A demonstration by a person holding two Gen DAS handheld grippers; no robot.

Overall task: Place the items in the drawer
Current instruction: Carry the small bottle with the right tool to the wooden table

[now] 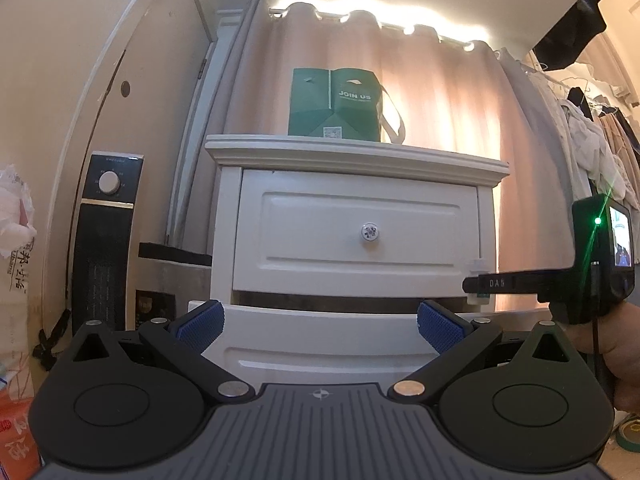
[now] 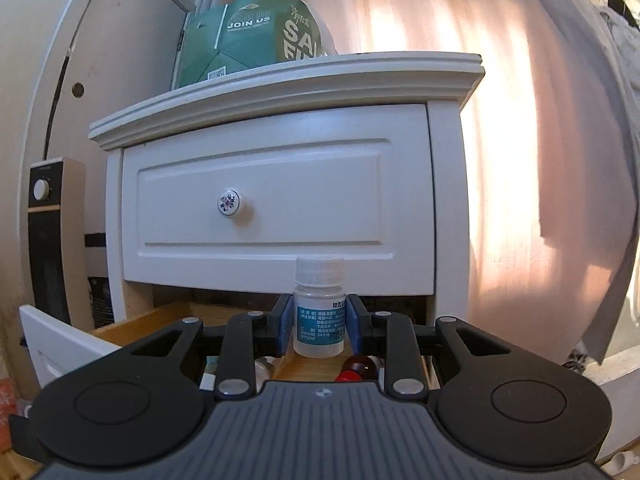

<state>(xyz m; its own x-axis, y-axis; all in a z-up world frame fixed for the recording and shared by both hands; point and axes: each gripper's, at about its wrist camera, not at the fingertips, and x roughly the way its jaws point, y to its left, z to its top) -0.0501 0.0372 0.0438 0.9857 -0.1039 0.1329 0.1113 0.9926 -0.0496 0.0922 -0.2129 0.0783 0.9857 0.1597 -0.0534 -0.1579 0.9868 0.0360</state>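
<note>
Drawer [image 2: 120, 330] of the white nightstand [image 2: 280, 80], the lower one, stands pulled out, its wooden floor showing beneath the shut upper drawer [image 2: 276, 196] with its floral knob [image 2: 229, 202]. A green paper bag [image 2: 248, 36] sits on top. The right gripper [image 2: 319, 322] is clenched on a small white medicine bottle [image 2: 319, 308], held upright above the open drawer, so the placing looks under way: lowering and release remain. A red-capped brown bottle [image 2: 358, 368] and other small items already lie inside, though the gripper body hides most of them. The left gripper [image 1: 320, 322] hangs released, fingers spread, holding nothing, facing the lower drawer front. The bottle label is too small to read fully.
</note>
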